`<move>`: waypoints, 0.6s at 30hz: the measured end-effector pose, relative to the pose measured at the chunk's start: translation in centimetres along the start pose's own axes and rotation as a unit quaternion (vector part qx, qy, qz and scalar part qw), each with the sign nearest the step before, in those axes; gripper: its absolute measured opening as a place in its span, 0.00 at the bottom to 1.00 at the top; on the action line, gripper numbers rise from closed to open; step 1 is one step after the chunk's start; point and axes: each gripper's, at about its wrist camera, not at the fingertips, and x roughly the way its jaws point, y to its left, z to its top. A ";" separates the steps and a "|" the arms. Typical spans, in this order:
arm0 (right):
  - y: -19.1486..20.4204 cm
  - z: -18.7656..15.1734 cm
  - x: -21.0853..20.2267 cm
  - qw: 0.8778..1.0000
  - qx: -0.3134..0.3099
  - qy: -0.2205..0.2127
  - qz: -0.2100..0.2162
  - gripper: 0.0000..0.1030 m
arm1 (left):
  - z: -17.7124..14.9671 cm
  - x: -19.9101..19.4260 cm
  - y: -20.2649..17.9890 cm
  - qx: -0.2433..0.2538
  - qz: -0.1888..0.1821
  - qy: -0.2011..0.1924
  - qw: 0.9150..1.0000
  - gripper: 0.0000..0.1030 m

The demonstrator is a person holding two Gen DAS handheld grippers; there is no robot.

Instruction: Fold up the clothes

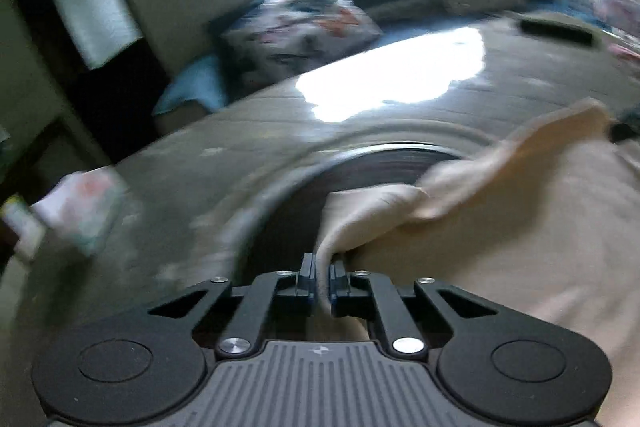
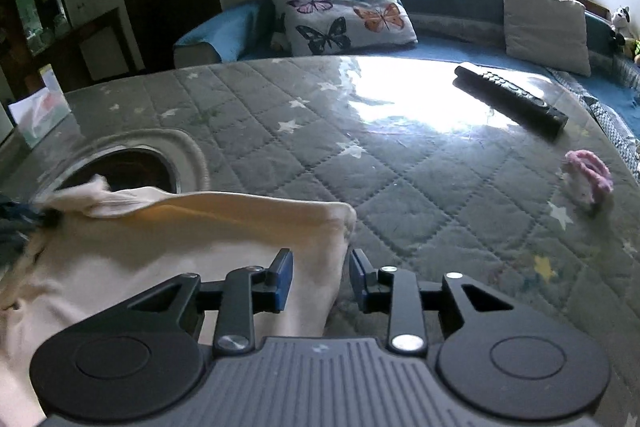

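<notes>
A cream garment (image 1: 500,223) lies on a grey quilted table cover with stars (image 2: 360,163). In the left wrist view, which is motion-blurred, my left gripper (image 1: 323,277) is shut on a bunched edge of the garment. In the right wrist view the same cream garment (image 2: 168,235) spreads over the lower left. My right gripper (image 2: 320,277) is open, with the garment's right edge lying between its fingers, not pinched. The garment's far left corner is lifted near a dark sleeve at the frame edge.
A round hole with a rim (image 2: 132,167) is in the table cover behind the garment. A black remote (image 2: 512,99) and a pink knitted item (image 2: 588,179) lie at the right. A butterfly pillow (image 2: 344,11) and a grey cushion (image 2: 546,25) sit on the blue bench behind.
</notes>
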 end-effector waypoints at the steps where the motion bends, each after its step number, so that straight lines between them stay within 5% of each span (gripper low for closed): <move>1: -0.1 0.1 0.3 1.000 0.000 0.001 -0.003 0.30 | -0.2 -0.1 1.5 -0.023 0.016 0.004 1.000 0.07; 7: -0.5 0.4 1.0 1.000 0.006 0.001 -0.005 0.30 | -2.8 -0.5 8.8 -0.113 0.099 0.056 0.987 0.12; 10: -0.5 0.6 1.2 1.000 0.006 0.001 -0.004 0.30 | -2.6 -1.8 9.7 -0.117 0.078 0.044 0.989 0.36; 14: -0.5 0.8 1.4 1.000 0.007 0.001 -0.002 0.30 | -0.5 -3.5 7.5 -0.095 -0.005 0.005 0.995 0.42; 18: -0.4 1.1 1.6 1.000 0.007 0.001 -0.001 0.22 | 1.8 -2.6 3.8 -0.066 -0.096 -0.005 0.993 0.43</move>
